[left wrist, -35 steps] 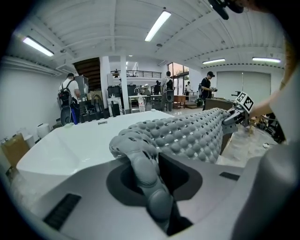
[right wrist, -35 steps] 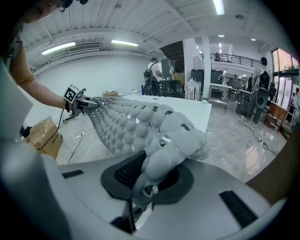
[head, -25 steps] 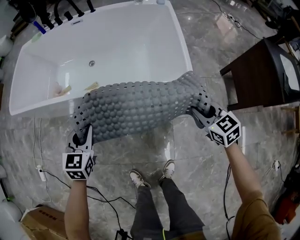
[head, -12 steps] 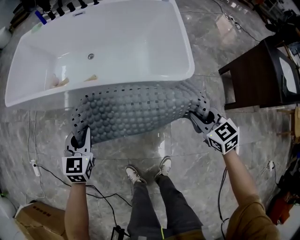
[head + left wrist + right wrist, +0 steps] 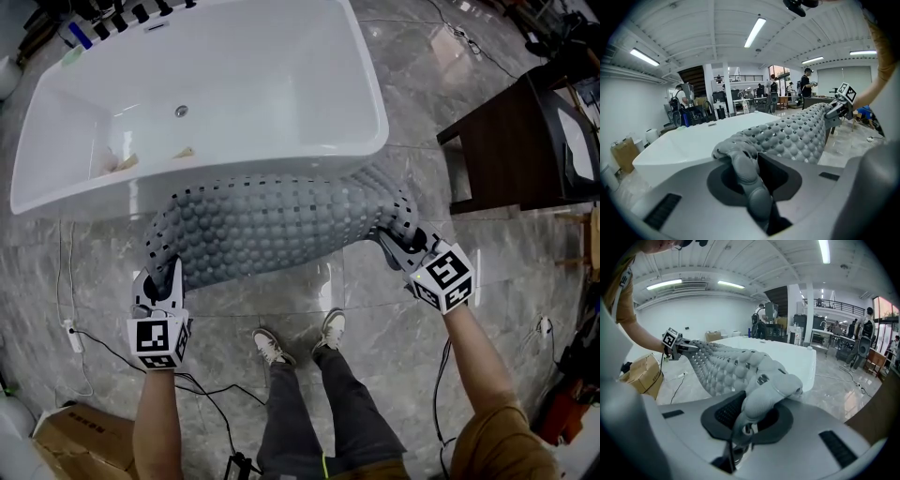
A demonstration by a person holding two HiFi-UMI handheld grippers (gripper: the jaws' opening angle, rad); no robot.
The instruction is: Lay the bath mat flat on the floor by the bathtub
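A grey bubbled bath mat [image 5: 272, 223] hangs stretched between my two grippers, in the air over the floor just in front of the white bathtub [image 5: 206, 89]. My left gripper [image 5: 161, 287] is shut on the mat's left corner [image 5: 740, 154]. At the other end my right gripper [image 5: 405, 246] is shut on the mat's right corner [image 5: 764, 394]. The mat [image 5: 792, 136] sags a little in the middle. In the right gripper view the mat [image 5: 726, 366] runs off to the left gripper [image 5: 682, 347].
Grey marble floor [image 5: 375, 309] lies below, with the person's shoes [image 5: 300, 342] under the mat's near edge. A dark wooden table [image 5: 511, 141] stands at the right. A cardboard box [image 5: 66, 441] and cables [image 5: 94, 347] lie at the lower left. People stand far off [image 5: 675, 101].
The mat has come back off the tub's rim toward the person and now hangs over the floor. Both grippers keep their hold.
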